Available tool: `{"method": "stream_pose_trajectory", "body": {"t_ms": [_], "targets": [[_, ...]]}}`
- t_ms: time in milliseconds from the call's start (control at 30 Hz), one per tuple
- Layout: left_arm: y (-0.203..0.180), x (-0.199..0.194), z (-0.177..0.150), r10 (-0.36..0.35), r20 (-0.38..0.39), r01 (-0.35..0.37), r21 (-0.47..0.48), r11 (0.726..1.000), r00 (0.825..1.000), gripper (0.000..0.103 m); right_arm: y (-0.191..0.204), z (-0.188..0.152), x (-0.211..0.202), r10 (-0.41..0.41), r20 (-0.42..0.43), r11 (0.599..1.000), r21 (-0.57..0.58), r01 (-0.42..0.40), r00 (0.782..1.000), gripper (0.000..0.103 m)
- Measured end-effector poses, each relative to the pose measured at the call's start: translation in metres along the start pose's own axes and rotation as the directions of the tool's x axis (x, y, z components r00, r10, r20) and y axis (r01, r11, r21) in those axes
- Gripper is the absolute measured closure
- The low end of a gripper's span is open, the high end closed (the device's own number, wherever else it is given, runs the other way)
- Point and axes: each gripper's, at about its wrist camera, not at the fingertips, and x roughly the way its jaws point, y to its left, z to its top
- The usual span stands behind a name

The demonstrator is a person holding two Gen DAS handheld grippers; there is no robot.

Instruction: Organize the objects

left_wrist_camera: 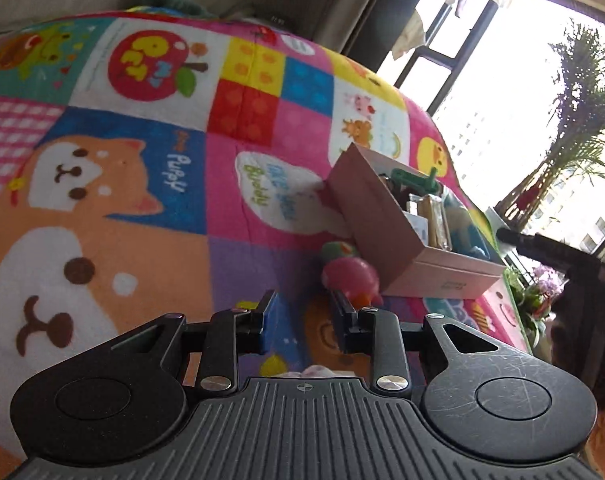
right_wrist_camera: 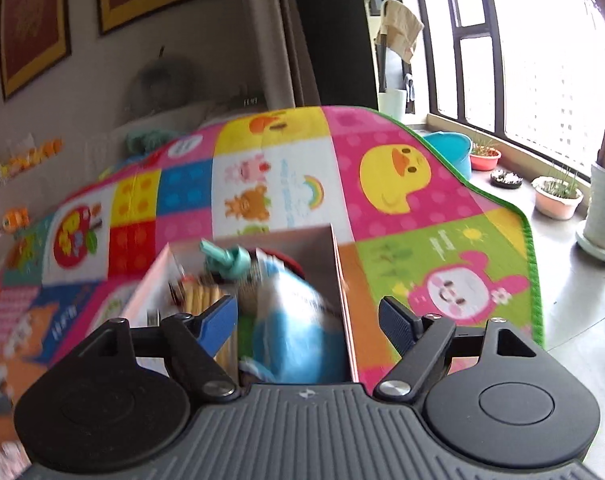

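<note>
A pink cardboard box lies open on a colourful cartoon blanket. It holds a green toy, a biscuit packet and a blue soft item. A pink and green round toy rests on the blanket against the box's near side, just beyond my left gripper. That gripper's jaws stand narrowly apart with only blanket between them. My right gripper hovers wide open over the box, with the blurred blue soft item below and between its fingers, untouched by the pads. The green toy and biscuits lie further in.
The blanket ends in a green hem at the right, with grey floor beyond. Plant pots, a teal basin and a tall white pot line the window. A dark bar juts in at right.
</note>
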Motion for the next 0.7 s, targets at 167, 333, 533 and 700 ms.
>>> {"method": "stream_pose_trajectory", "body": {"t_ms": [167, 333, 533, 700], "targets": [[-0.019, 0.005, -0.002, -0.031, -0.014, 0.032, 0.030, 0.999, 0.999, 0.072, 0.005, -0.023, -0.011, 0.033, -0.050, 0.999, 0.001, -0.033, 0.998, 0.014], [-0.032, 0.007, -0.006, 0.016, -0.018, -0.014, 0.104, 0.994, 1.000, 0.072, 0.021, -0.054, -0.010, 0.036, -0.103, 0.998, -0.038, -0.040, 0.994, 0.013], [-0.018, -0.009, 0.001, 0.082, 0.050, -0.085, 0.056, 0.995, 0.995, 0.072, 0.036, -0.075, -0.008, 0.038, -0.133, 0.995, -0.082, -0.049, 0.990, 0.006], [-0.001, -0.019, 0.006, 0.137, 0.085, -0.135, -0.024, 0.991, 0.987, 0.072, 0.052, -0.079, -0.015, 0.109, -0.173, 0.987, -0.094, -0.127, 0.979, 0.006]]}}
